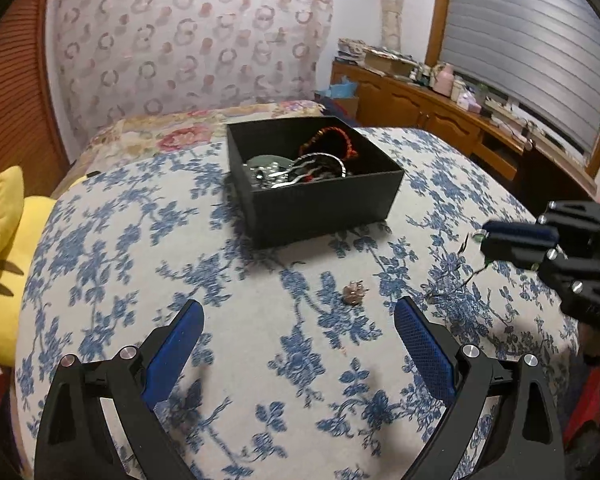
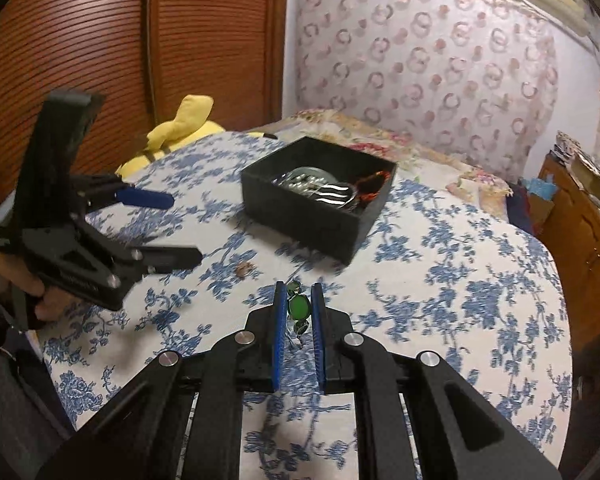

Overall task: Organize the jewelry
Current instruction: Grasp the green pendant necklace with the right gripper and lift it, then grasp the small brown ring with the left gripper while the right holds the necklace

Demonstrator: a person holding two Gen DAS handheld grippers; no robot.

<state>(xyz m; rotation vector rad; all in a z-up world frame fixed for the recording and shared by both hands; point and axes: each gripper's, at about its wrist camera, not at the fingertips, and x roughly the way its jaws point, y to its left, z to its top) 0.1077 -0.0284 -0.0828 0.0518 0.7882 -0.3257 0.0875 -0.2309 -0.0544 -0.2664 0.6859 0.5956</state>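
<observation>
A black open box (image 1: pixel 324 200) holding silver and red-black jewelry sits on the blue-flowered cloth; it also shows in the right wrist view (image 2: pixel 312 220). My right gripper (image 2: pixel 298 292) is shut on a green-stone piece of jewelry (image 2: pixel 299 307), held above the cloth in front of the box; in the left wrist view the right gripper (image 1: pixel 485 241) comes in from the right with a thin chain (image 1: pixel 456 276) hanging from it. My left gripper (image 1: pixel 296 312) is open and empty, low over the cloth. A small pinkish metal piece (image 1: pixel 355 293) lies on the cloth between its fingers, also seen in the right wrist view (image 2: pixel 244 269).
A yellow plush toy (image 1: pixel 4 264) lies at the left edge of the bed. A wooden sideboard (image 1: pixel 440 112) with clutter stands at the right under a shuttered window. A wooden slatted door (image 2: pixel 100 60) is behind on the left.
</observation>
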